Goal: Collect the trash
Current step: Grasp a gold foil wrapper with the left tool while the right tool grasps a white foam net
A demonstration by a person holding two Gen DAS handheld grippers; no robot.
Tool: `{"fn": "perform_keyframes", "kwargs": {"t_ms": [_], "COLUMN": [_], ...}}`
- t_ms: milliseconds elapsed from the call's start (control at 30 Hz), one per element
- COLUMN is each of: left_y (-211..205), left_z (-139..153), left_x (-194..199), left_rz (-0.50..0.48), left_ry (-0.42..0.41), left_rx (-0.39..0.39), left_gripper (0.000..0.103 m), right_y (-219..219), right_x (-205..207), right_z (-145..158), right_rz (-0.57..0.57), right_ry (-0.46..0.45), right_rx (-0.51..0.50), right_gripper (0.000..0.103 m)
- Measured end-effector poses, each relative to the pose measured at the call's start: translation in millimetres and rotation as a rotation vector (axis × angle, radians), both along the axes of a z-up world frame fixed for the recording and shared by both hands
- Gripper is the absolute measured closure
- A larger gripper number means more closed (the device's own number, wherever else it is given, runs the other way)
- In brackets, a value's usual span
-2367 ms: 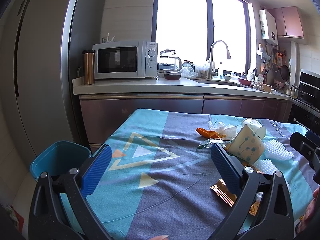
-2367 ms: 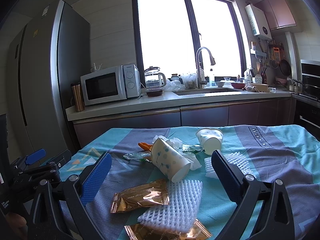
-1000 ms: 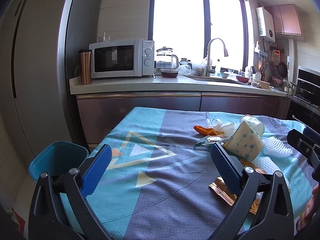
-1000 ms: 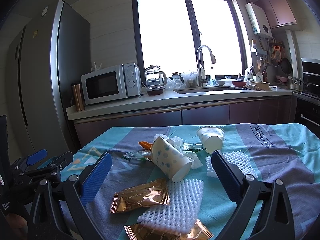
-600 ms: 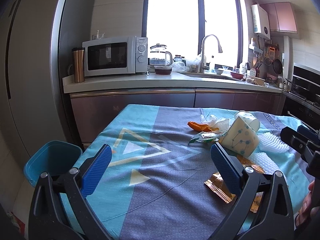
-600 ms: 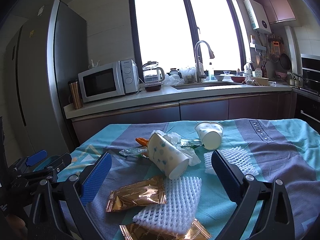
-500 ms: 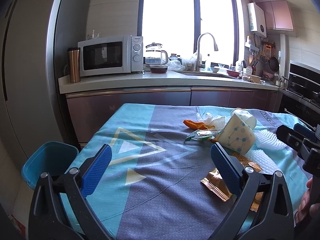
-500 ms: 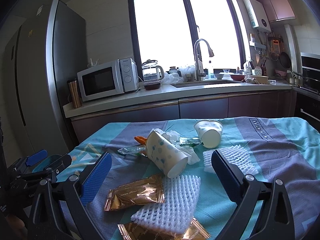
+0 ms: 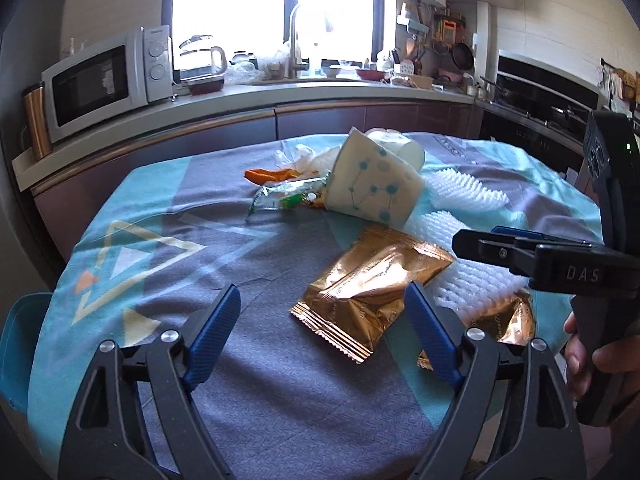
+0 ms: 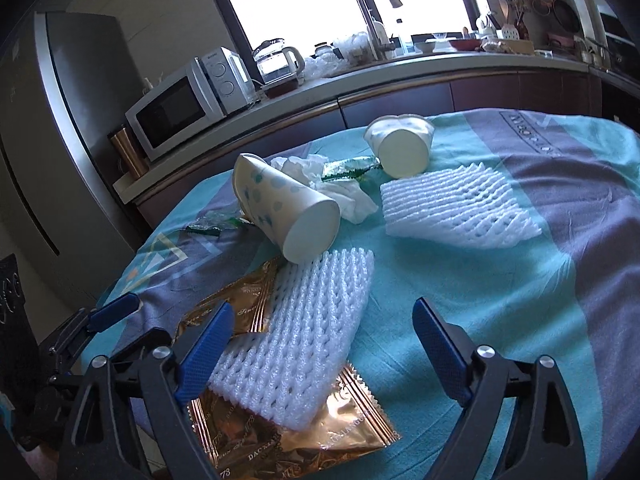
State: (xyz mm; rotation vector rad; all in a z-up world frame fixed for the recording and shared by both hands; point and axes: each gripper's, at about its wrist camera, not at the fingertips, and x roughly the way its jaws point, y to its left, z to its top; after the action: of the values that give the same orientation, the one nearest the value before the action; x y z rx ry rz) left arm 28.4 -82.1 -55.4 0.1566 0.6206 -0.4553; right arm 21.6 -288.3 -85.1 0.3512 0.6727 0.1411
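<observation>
Over cloth [image 9: 248, 392] | both tongs [image 9: 320, 328] [image 10: 320, 344] tilted down | gaping, just narrowing, nothing gripped

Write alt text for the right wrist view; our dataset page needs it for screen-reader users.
An open hand-held gripper hangs over a white foam net lying on gold foil wrappers on a teal and grey tablecloth. Behind lie a tipped dotted paper cup, a second foam net, crumpled tissue and a kitchen counter.

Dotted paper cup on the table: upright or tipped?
Tipped. The dotted paper cup lies on its side on the tablecloth, flat base facing the right wrist camera, against the foam net.
</observation>
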Motion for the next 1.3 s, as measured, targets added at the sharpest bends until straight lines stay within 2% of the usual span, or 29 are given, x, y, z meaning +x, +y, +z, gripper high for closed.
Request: {"fn": "perform_keyframes", "kwargs": {"t_ms": [33,100,133,167,200,267,300,400,467,767,800,833,867,1033,1200,1233,1267,1300], "left_y": [-4.7,-11.4,-13.4,-13.9,-12.1,-12.0,-12.0,-8.5,-5.7,23.6,24.0,22.9,20.4,-4.4,-25.4,-27.4,-28.7,-28.2], "left_z": [-3.7,-11.7,-15.5,-17.9,-18.8,-19.6,-19.9,-17.6,-15.1,-5.2,-4.6,-4.2,-3.2,-0.9,-2.2,-4.6,-6.3,-7.7], "left_x": [2.8,7.3,9.3,11.0,11.9,12.9,13.4,11.3,11.3,13.1,13.6,12.8,10.6,-6.0,-7.6,-4.6,-1.6,1.2], "left_rz": [-0.011,-0.031,-0.027,-0.033,-0.04,-0.043,-0.048,-0.046,-0.04,-0.001,-0.006,-0.022,-0.031,-0.121,-0.155,-0.145,-0.136,-0.125], "left_ry": [0.018,0.054,0.067,0.084,0.095,0.097,0.101,0.105,0.104,0.115,0.121,0.128,0.117,0.038,0.006,0.007,0.019,0.031], "left_rx": [0.016,0.038,0.042,0.032,0.013,0.002,-0.003,-0.015,-0.022,-0.083,-0.088,-0.087,-0.079,-0.02,0.055,0.071,0.079,0.079], "left_gripper": [0.029,0.038,0.048,0.053,0.056,0.077,0.081,0.096,0.102,0.102,0.097,0.081,0.069,0.054,0.053,0.055,0.061,0.062], "right_y": [-2.1,-4.9,-6.1,-7.0,-8.1,-10.7,-11.9,-15.7,-19.6,-34.2,-35.3,-36.4,-36.9,-34.4,-31.3,-30.8,-29.3,-27.7], "right_x": [1.6,3.1,3.5,3.7,3.3,1.6,0.7,-3.0,-4.6,-12.0,-11.5,-11.3,-11.2,-10.0,-9.4,-9.6,-9.8,-10.2], "right_z": [-3.4,-8.1,-10.0,-10.1,-10.5,-9.4,-7.9,-1.3,3.4,21.5,21.7,21.6,21.2,19.1,21.6,22.1,22.6,23.5], "right_rz": [0.011,0.03,0.035,0.039,0.039,0.04,0.04,0.04,0.035,0.0,0.004,0.003,0.005,0.024,0.047,0.054,0.061,0.067], "right_ry": [0.013,0.032,0.036,0.041,0.041,0.031,0.026,0.001,-0.017,-0.096,-0.096,-0.095,-0.095,-0.09,-0.102,-0.104,-0.106,-0.108], "right_rx": [0.029,0.075,0.094,0.109,0.118,0.139,0.145,0.161,0.167,0.187,0.196,0.207,0.217,0.248,0.257,0.261,0.265,0.265], "right_gripper": [0.031,0.051,0.056,0.063,0.067,0.074,0.08,0.087,0.088,0.09,0.09,0.09,0.09,0.09,0.09,0.09,0.09,0.09]}}
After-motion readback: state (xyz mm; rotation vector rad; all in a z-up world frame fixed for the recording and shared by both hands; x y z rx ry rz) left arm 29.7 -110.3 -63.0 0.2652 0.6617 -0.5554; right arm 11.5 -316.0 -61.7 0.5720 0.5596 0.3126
